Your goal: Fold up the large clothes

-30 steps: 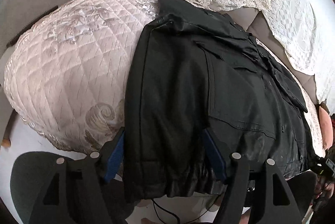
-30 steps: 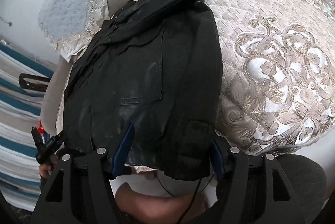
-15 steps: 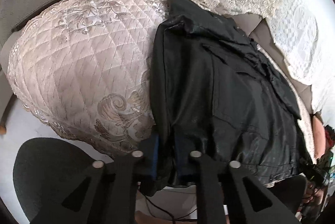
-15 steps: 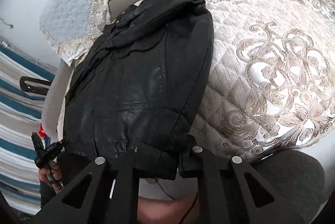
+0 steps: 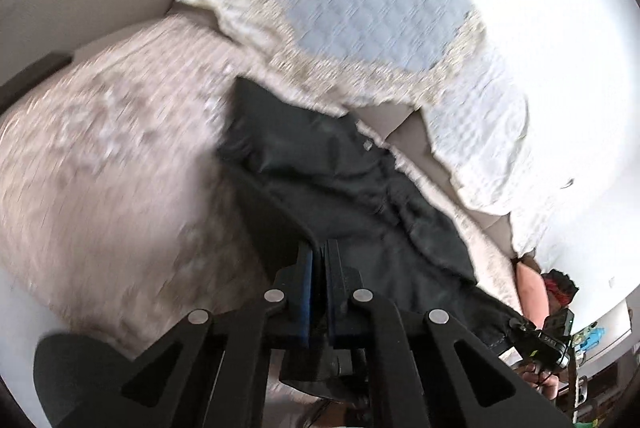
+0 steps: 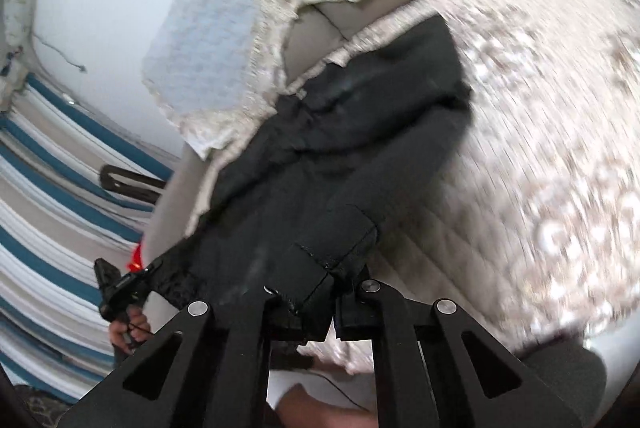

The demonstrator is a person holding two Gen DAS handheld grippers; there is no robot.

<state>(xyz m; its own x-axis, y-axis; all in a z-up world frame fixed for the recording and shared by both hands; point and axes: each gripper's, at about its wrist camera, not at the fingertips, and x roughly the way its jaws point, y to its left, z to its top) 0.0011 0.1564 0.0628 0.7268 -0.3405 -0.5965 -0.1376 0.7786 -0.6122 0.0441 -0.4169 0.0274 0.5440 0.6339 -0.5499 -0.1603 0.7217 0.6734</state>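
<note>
Gripping the hem of the black jacket [image 5: 352,187] in both the left gripper [image 5: 318,292] and the right gripper [image 6: 332,292], we judge the fold underway; ahead it trails onto the quilted cushion [image 5: 100,187]. Next, carry the hem evenly forward toward the collar.

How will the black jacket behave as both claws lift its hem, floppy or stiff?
Probably floppy but heavy: the black jacket sags between the left claw and right claw, draping in thick folds. Its faint sheen suggests leather-like material, so it may slide on the quilted cover.
</note>
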